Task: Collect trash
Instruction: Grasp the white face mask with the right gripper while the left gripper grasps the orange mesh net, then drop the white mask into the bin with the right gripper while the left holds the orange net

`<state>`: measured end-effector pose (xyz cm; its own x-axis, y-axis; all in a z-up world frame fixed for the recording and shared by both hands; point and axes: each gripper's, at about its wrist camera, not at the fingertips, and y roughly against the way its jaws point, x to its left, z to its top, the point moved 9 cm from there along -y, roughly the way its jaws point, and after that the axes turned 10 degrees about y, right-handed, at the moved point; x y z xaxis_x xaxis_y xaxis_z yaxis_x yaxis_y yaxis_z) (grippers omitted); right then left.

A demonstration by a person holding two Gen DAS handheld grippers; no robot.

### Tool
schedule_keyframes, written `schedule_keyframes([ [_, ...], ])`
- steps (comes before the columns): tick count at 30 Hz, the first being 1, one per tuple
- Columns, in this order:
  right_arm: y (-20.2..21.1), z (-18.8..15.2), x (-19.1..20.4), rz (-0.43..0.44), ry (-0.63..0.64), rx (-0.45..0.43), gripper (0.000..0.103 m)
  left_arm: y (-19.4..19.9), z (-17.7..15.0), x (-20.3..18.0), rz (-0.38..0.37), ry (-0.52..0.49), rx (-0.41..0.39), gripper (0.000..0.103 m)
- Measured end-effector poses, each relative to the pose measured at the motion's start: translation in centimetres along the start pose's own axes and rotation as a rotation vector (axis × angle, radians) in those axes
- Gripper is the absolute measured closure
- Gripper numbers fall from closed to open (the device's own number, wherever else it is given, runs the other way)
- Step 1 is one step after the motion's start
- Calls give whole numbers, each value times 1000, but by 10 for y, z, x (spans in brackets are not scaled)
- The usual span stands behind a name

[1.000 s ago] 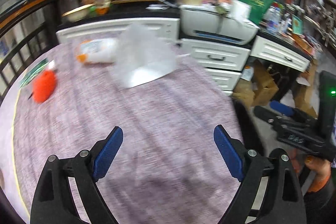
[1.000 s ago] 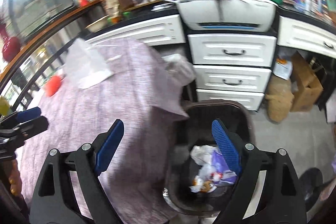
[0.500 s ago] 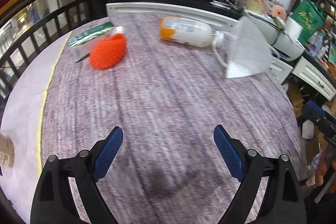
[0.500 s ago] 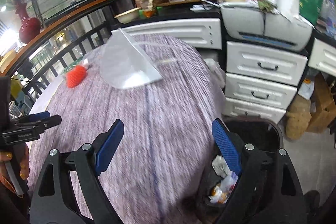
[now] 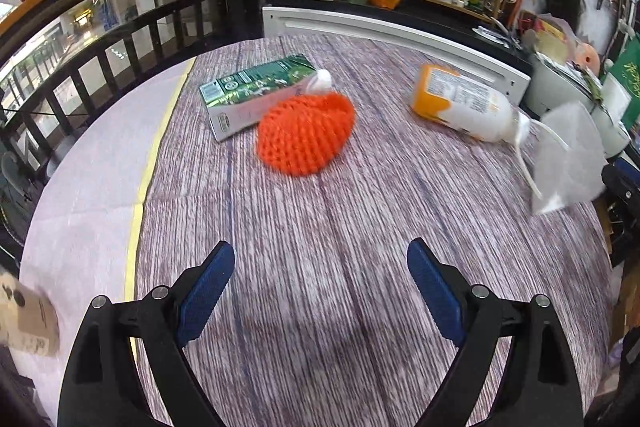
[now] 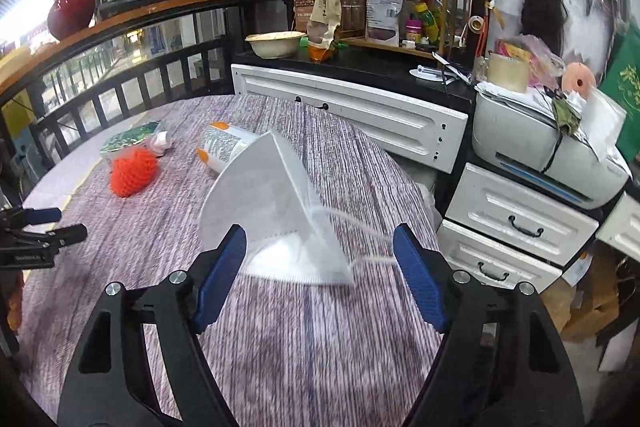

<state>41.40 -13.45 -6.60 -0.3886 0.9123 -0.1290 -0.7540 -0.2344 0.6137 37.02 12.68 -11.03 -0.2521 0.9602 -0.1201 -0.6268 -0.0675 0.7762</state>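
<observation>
1. Table [image 6: 360, 347] with a woven purple cloth, in a cluttered room beside white drawers [image 6: 516, 211].
2. Right gripper [image 6: 320, 267], jaws apart and just closing, empty, nears a white face mask [image 6: 272, 211]: light, soft, best pinched at its folded ridge.
3. Left gripper [image 5: 320, 291], jaws wide, empty, faces an orange knitted pouch [image 5: 306, 135].

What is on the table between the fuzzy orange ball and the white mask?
The orange-and-white bottle, lying on its side, is between the orange ball and the white mask; the right wrist view shows it best.

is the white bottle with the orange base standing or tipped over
Tipped over: the white bottle with the orange base lies on its side on the purple woven tablecloth, cap toward the white face mask.
</observation>
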Motion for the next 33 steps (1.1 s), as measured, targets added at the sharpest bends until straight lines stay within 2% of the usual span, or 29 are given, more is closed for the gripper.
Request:
schedule_keyframes([
  [3,-14,6,2,-7,32,17,35,-18,20,5,44,-3,-8,16],
  [7,-28,7,5,-2,63,41,48,-48,42,5,84,-15,17,16],
  [9,-35,5,6,1,73,55,58,-61,48,4,95,-14,29,16],
  [11,-40,1,7,12,75,74,82,-70,52,4,101,-2,38,16],
  [13,-44,-5,9,16,76,91,92,-75,52,4,98,16,44,25],
  [14,-44,-6,9,15,77,90,94,-77,50,4,105,17,51,41],
  [15,-43,-7,9,15,77,90,96,-78,49,4,112,13,56,50],
  [16,-43,-8,9,16,76,89,98,-76,49,3,120,8,47,53],
  [18,-38,-8,8,18,64,80,99,-71,48,0,125,-8,30,75],
  [27,-2,-17,10,53,8,27,100,-29,29,-16,26,16,1,79],
  [33,31,-32,11,70,-35,0,100,9,-1,-31,-49,4,-18,79],
])
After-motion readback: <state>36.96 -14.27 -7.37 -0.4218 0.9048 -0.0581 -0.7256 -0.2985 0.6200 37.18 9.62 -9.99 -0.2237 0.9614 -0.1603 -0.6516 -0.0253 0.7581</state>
